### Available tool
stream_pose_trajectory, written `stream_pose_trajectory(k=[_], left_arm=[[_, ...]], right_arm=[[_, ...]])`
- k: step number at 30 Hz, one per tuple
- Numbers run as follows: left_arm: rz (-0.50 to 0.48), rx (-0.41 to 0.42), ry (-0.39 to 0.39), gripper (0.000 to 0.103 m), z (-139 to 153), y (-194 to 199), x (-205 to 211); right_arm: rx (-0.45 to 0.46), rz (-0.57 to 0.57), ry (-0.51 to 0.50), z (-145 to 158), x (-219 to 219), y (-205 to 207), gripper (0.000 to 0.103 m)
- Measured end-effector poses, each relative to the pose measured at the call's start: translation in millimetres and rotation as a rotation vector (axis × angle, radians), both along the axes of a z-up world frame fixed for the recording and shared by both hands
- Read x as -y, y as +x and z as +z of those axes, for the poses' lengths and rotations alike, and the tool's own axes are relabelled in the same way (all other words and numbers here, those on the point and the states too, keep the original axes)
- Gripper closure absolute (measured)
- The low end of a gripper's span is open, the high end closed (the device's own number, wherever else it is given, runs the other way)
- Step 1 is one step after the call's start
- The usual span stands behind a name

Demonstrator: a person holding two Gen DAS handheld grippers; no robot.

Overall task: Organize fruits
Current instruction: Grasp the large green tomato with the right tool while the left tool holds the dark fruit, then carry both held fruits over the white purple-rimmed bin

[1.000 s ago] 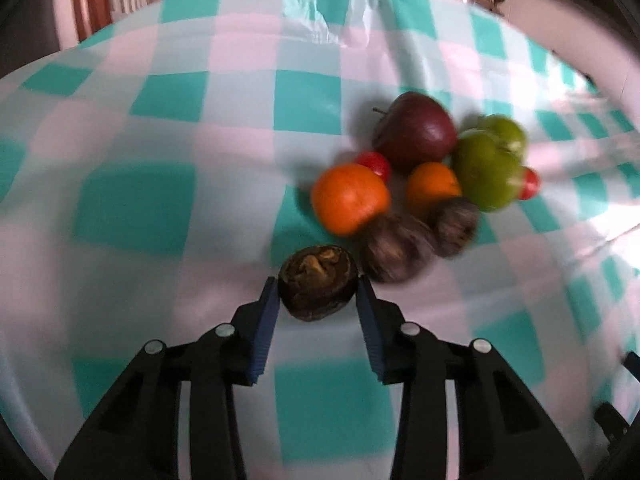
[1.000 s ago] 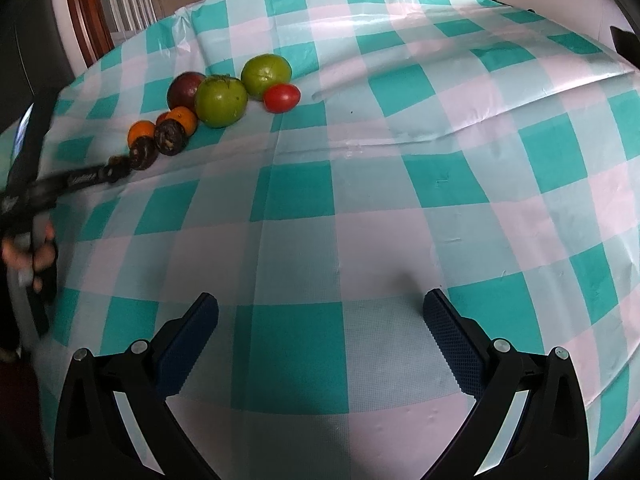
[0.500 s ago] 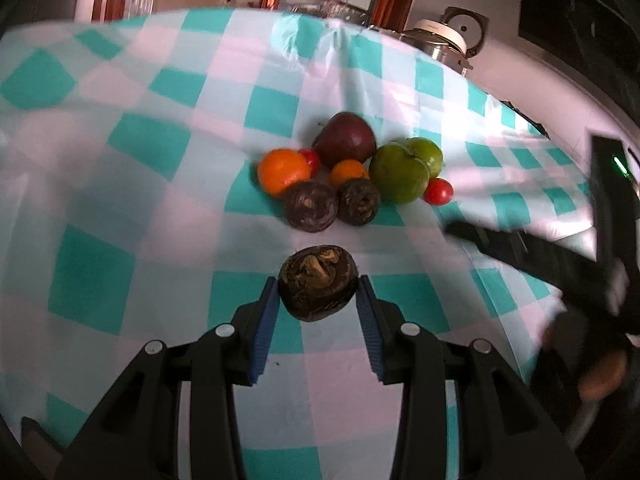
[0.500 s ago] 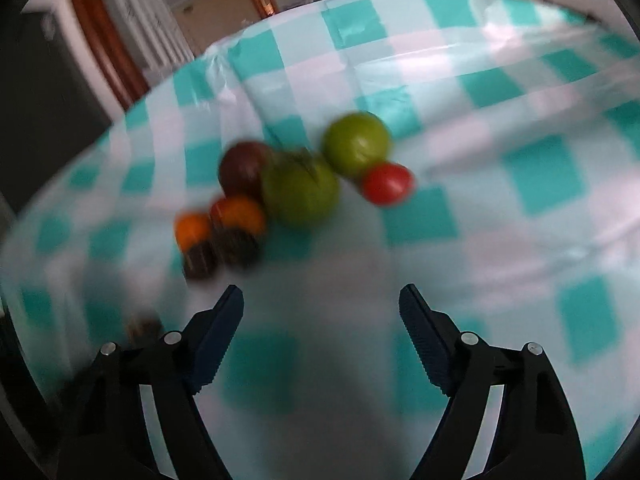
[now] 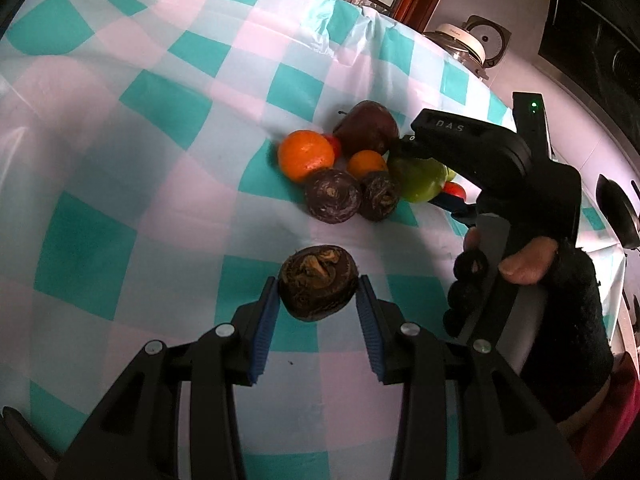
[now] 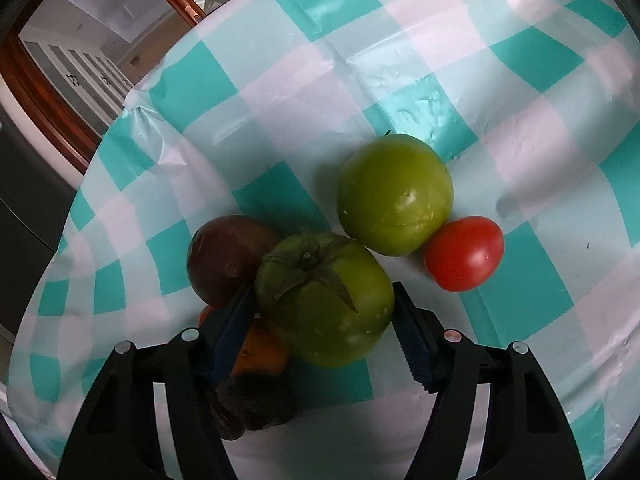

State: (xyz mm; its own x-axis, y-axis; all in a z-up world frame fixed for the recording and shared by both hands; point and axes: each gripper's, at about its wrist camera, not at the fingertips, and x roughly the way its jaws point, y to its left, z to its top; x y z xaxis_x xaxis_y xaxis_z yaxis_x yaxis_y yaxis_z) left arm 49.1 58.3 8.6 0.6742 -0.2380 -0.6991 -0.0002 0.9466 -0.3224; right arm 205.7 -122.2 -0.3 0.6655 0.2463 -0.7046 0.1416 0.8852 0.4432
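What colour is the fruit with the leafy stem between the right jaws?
Green, a stemmed tomato with a darker green leafy cap. The right wrist view shows it best.

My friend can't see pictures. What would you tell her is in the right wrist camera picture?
The right gripper, whose jaws have just been closing, straddles a green tomato with a leafy stem on a teal and white checked tablecloth. Beside it sit a smooth green tomato, a small red tomato and a dark purple fruit.

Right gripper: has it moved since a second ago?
Yes. The right gripper crossed the tablecloth to the fruit pile; its closing jaws now straddle the stemmed green tomato.
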Motion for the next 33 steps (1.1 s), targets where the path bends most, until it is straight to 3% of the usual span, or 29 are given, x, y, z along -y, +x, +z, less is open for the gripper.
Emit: stream_pose_trajectory(k=[4, 15, 25, 33], left_arm=[[-0.001, 0.001, 0.0, 0.063, 0.0, -0.3, 0.1], [-0.004, -0.003, 0.012, 0.063, -0.5, -0.1, 1.9], [-0.014, 0.003, 0.01, 0.063, 2.2, -2.9, 3.3], [-0.109, 0.033, 0.003, 0.063, 12.5, -51.5, 27.0]], right_arm=[[0.021, 0.039, -0.02, 2.6, 0.0, -15.3, 0.039], [0.075, 0.033, 0.054, -2.0, 21.5, -106.3, 0.039], [0.069, 0.004, 0.129, -3.2, 39.1, -142.9, 0.039], [0.077, 0.007, 0.147, 8.8, 66.4, -214.3, 0.039]])
